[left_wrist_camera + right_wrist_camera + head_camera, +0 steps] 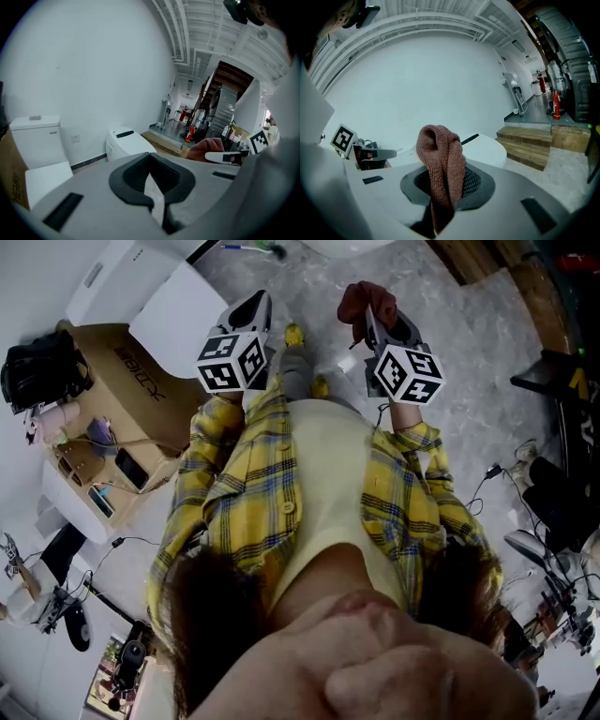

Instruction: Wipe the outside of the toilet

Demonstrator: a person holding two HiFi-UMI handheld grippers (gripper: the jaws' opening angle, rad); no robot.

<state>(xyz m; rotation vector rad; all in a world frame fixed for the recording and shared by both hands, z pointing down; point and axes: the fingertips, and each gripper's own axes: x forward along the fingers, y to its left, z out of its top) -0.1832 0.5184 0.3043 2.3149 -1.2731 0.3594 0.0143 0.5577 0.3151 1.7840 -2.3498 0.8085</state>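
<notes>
Grey mottled floor (459,306) underfoot, plain white wall (93,70) ahead, wooden steps (534,143) off to the right side.

Status:
- Head view looks straight down my own front: yellow plaid shirt (248,507), both tools held out level, side by side, marker cubes up.
- Right tongs (451,183): pinching a red-brown knit cloth (439,154). Cloth bunches up above the pads and a tail hangs down through the gap. Grip looks firm, with dark pad faces on both sides of the fabric.
- Left tongs (151,182): pressed together. A thin pale strip shows in the seam between the pads; can't tell if that's a separate thing or just a lit pad face.
- My right hand (206,149) shows in the left gripper view, wrapped round the other tool.

Task targets:
- Tank toilet (141,292): white, lid down, at far left against the wall, just beside a brown cardboard box (122,381). In the head view it sits up and left of the left tool, apart from it.
- Low white toilet (125,143): no visible tank, black strip on top, further along the same wall near the steps. In the right gripper view it sits directly behind the cloth.
- Neither tool touches either toilet; cloth is in the air, clear of both.

Other clutter: black bag (37,371) on the far side of the box, cables and small gear on the floor at both edges.
</notes>
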